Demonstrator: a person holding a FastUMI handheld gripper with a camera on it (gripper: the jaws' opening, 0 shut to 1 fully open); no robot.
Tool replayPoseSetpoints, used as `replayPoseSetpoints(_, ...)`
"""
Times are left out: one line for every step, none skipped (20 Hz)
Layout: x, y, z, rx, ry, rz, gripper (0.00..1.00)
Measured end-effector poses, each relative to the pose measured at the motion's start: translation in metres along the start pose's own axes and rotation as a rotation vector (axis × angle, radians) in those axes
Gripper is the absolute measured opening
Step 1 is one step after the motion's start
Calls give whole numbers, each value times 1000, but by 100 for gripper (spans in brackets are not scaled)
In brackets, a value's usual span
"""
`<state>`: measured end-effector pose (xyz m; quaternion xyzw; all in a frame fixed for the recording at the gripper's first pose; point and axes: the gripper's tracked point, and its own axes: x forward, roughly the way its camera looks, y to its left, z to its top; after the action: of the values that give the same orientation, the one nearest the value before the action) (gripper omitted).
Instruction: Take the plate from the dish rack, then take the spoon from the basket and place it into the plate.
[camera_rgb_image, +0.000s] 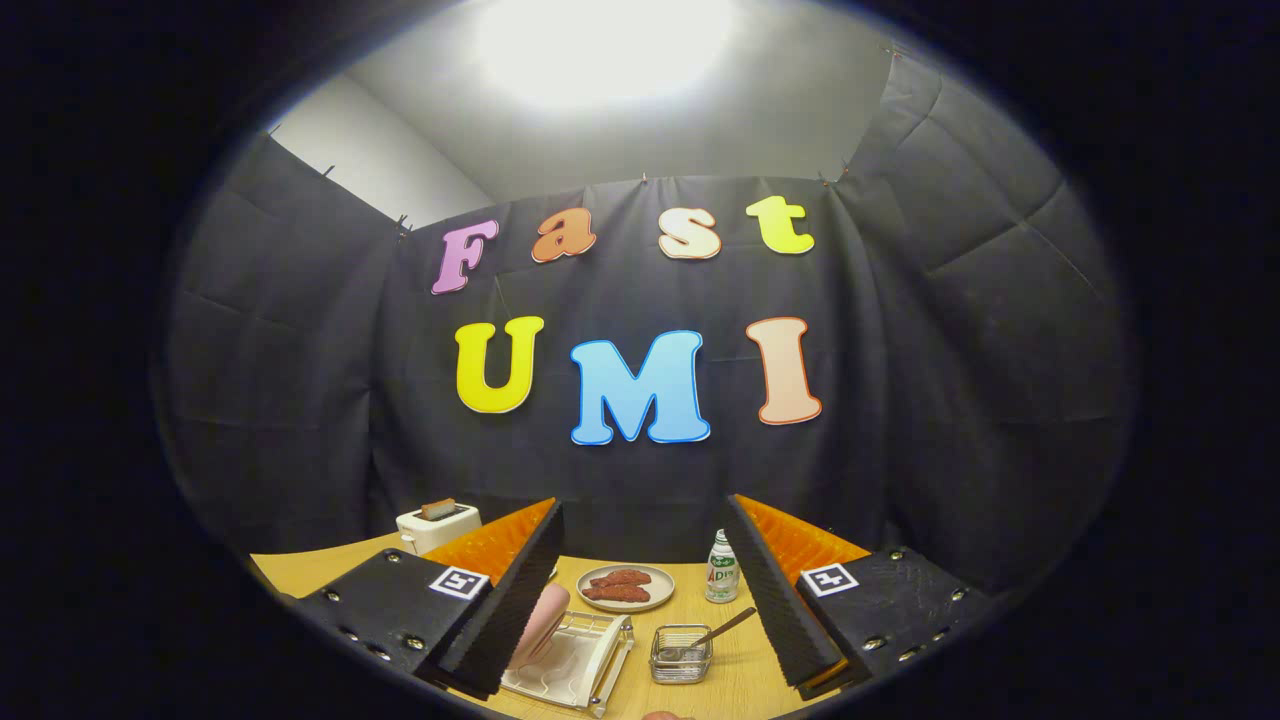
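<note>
My gripper (640, 600) is open, held above the wooden table with nothing between its fingers. Below and between the fingers, toward the left one, a white dish rack (585, 660) holds a pink plate (540, 622) standing on edge; the left finger (505, 600) covers part of the plate. Right of the rack sits a small wire basket (681, 655) with a dark-handled spoon (722, 628) leaning out of it toward the right finger (775, 595).
Farther back on the table (745, 670) a beige plate with brown food pieces (625, 587) lies next to a small green-and-white bottle (721, 568). A white toaster with a slice in it (437, 524) stands at the back left, near the black cloth wall.
</note>
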<state>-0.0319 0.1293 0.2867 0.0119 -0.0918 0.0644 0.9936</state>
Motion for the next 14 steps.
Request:
replayPoseSetpoints(1, -1, 1, -3, 3, -2, 98)
replayPoseSetpoints(3, -2, -2, -5, 11, -3, 98)
replayPoseSetpoints(5, -2, -3, -4, 18, -3, 98)
replayPoseSetpoints(6, -2, -5, -3, 28, -3, 98)
replayPoseSetpoints(7, -2, -6, 1, 33, -4, 98)
replayPoseSetpoints(7, -2, -5, 4, 34, -5, 98)
replayPoseSetpoints(8, -2, -5, 6, 34, -5, 98)
replayPoseSetpoints(8, -2, -5, 7, 36, -5, 98)
replayPoseSetpoints(9, -2, -6, 7, 40, -4, 98)
replayPoseSetpoints(9, -2, -8, 7, 46, -4, 98)
replayPoseSetpoints(10, -2, -10, 6, 52, -4, 98)
replayPoseSetpoints(9, -2, -10, 5, 55, -4, 98)
replayPoseSetpoints(9, -3, -11, 6, 58, -5, 98)
replayPoseSetpoints(9, -3, -10, 6, 58, -6, 98)
